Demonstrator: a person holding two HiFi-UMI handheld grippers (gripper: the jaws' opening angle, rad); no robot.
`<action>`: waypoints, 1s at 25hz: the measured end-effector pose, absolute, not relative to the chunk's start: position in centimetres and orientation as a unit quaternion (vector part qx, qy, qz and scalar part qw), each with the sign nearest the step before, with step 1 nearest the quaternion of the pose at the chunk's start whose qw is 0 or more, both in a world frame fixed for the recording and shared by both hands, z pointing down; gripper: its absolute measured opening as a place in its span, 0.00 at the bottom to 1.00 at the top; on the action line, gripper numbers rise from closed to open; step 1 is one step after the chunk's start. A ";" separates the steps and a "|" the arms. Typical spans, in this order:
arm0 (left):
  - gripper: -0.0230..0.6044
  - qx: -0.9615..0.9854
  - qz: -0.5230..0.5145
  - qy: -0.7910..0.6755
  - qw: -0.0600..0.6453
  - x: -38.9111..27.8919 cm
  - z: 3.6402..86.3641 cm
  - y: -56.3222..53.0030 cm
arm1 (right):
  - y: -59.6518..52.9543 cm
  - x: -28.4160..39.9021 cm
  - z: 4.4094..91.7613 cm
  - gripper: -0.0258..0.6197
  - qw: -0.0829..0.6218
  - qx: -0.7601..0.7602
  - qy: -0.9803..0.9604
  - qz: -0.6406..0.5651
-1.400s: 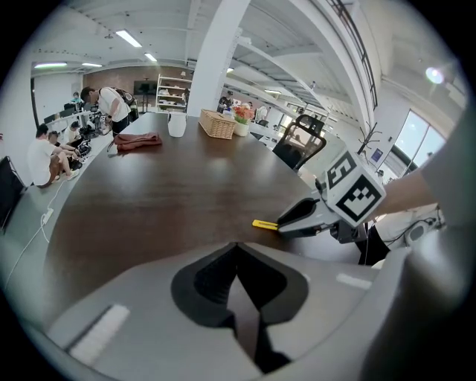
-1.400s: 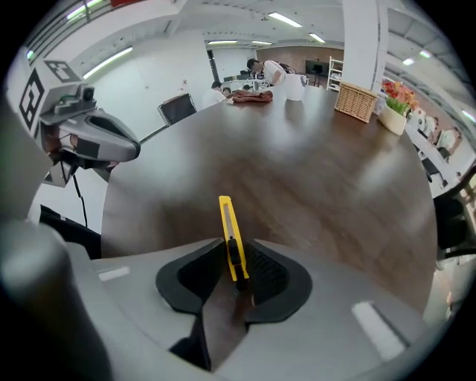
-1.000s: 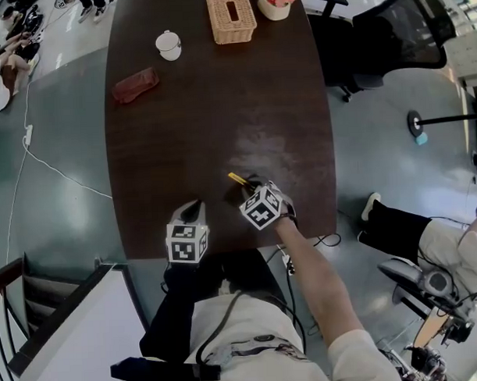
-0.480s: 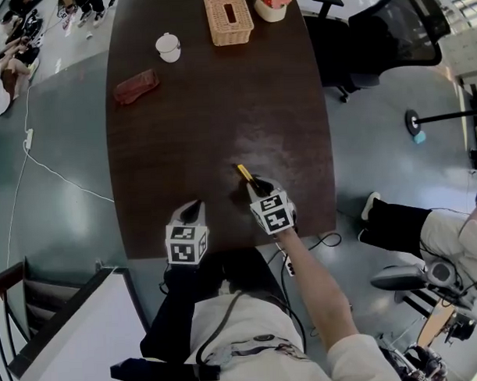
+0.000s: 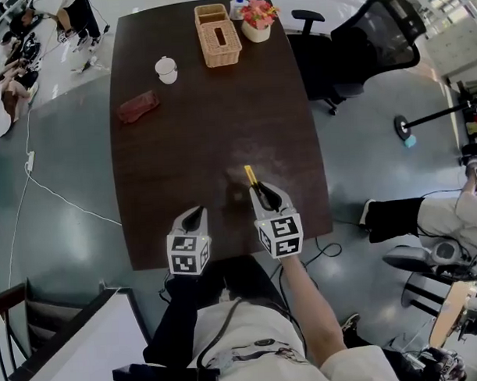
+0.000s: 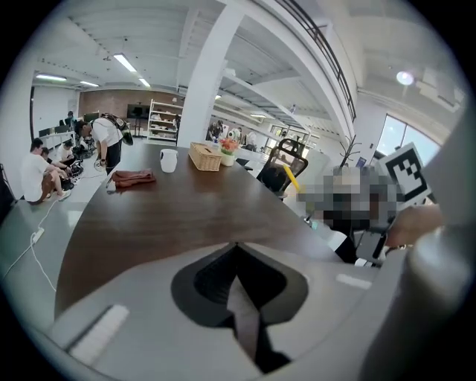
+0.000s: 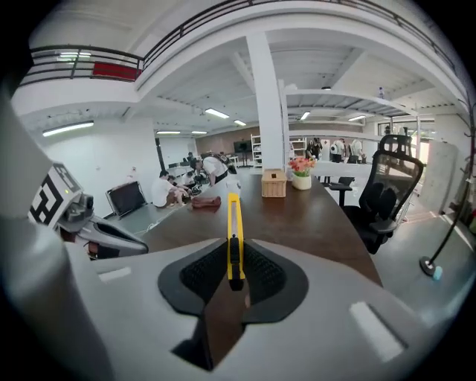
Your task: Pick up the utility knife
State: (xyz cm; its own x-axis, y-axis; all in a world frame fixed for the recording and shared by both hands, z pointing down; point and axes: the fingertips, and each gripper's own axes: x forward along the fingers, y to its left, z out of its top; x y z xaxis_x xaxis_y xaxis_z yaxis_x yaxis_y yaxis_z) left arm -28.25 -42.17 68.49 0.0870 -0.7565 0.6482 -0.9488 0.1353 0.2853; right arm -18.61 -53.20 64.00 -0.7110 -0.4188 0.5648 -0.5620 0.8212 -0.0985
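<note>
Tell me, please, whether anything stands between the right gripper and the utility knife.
Nothing visible does. The right gripper is shut on the yellow utility knife, whose front end sticks out ahead of the gripper over the dark table.

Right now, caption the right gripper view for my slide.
Right gripper, jaws shut on a slim yellow utility knife, aimed down a long dark wooden table toward a woven wicker box.
</note>
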 end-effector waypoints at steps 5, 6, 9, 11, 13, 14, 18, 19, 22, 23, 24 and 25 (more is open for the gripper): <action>0.03 0.657 0.121 -0.663 0.339 -28.2 66.9 -41.1 | -52.0 -16.9 60.5 0.14 0.223 0.309 -0.914 0.140; 0.03 0.659 0.120 -0.663 0.334 -28.3 66.6 -40.8 | -51.6 -16.7 60.0 0.14 0.214 0.316 -0.913 0.142; 0.03 0.667 0.121 -0.664 0.315 -28.7 65.6 -39.6 | -50.4 -16.3 58.4 0.14 0.190 0.334 -0.912 0.142; 0.03 0.672 0.120 -0.665 0.303 -28.8 64.6 -38.8 | -49.4 -16.2 57.2 0.14 0.177 0.339 -0.914 0.138; 0.03 0.675 0.114 -0.669 0.289 -29.2 63.2 -38.3 | -48.4 -16.3 55.9 0.14 0.163 0.340 -0.917 0.129; 0.03 0.676 0.109 -0.672 0.281 -29.3 62.5 -38.0 | -47.8 -16.3 55.2 0.14 0.158 0.338 -0.920 0.123; 0.03 0.676 0.088 -0.691 0.240 -28.7 59.0 -36.7 | -45.1 -15.3 52.7 0.14 0.137 0.329 -0.929 0.097; 0.03 0.677 0.084 -0.695 0.229 -28.3 58.1 -36.3 | -44.4 -14.7 52.0 0.14 0.131 0.328 -0.931 0.091; 0.03 0.678 0.073 -0.704 0.197 -26.3 55.8 -34.5 | -42.1 -12.2 50.3 0.14 0.111 0.327 -0.935 0.080; 0.03 0.676 0.069 -0.709 0.188 -25.6 55.2 -33.6 | -41.3 -11.2 49.8 0.14 0.105 0.327 -0.936 0.079; 0.03 0.672 0.066 -0.715 0.180 -24.8 54.6 -32.8 | -40.7 -10.3 49.3 0.14 0.098 0.326 -0.937 0.078; 0.03 0.667 0.063 -0.721 0.174 -24.2 54.1 -31.9 | -40.1 -9.5 48.7 0.14 0.091 0.324 -0.938 0.077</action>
